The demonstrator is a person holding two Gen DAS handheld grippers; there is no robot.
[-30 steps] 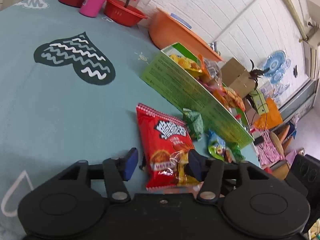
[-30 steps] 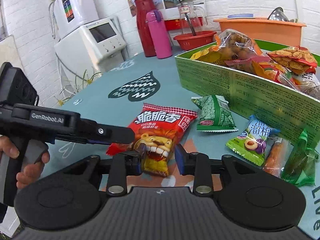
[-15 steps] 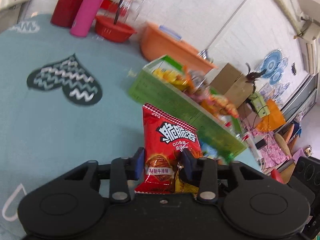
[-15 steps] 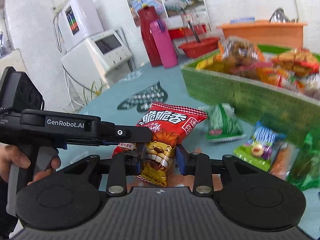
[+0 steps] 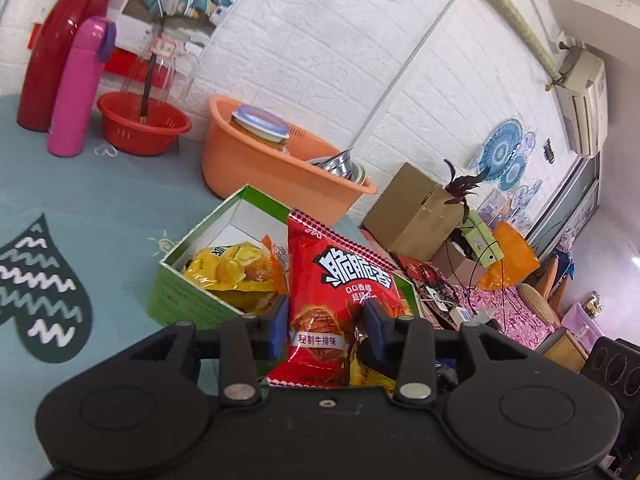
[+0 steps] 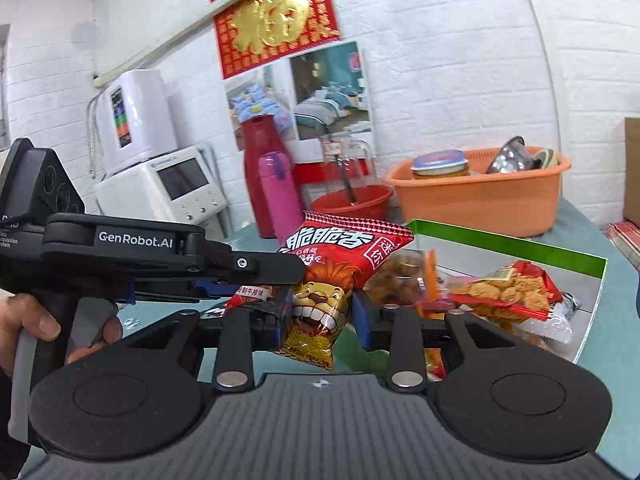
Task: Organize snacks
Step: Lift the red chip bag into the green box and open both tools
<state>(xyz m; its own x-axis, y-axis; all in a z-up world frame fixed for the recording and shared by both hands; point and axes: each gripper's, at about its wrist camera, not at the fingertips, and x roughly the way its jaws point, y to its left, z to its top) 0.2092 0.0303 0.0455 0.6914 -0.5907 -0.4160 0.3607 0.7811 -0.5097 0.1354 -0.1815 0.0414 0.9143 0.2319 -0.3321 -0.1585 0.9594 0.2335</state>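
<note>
Gripping one red foil snack packet (image 5: 340, 304) printed with a lion's face from both sides, the two grippers were seen holding it clear of the teal-covered bench (image 5: 100, 216). The left gripper (image 5: 326, 322) was closed on the packet's lower part, its blue pads pressed against the foil, and its jaws had closed onto the packet within the past second. The right gripper (image 6: 320, 314) was clamped on the same packet (image 6: 320, 280) at the lion's mouth, the yellow lower edge hanging below its pads. In the right wrist view the left gripper (image 6: 276, 280) was seen reaching in from the left, carried by a person's hand (image 6: 36, 316) wrapped around its grey handle.

The packet was held upright in the air, just in front of and partly above the near end of a green cardboard box (image 5: 180, 296) with a white inside. Inside the box a yellow bag of round pastries (image 5: 232, 268) was seen in the left wrist view, and a clear-and-red bag of fried snack pieces (image 6: 508, 292) in the right wrist view.

Behind the box an orange plastic basin (image 5: 260, 168) holding a lidded jar and metal bowls was set on the bench. Further left a small red plastic bowl (image 5: 140, 128), a pink flask (image 5: 78, 88) and a tall red thermos (image 5: 60, 40) were lined up against the white brick wall.
</note>
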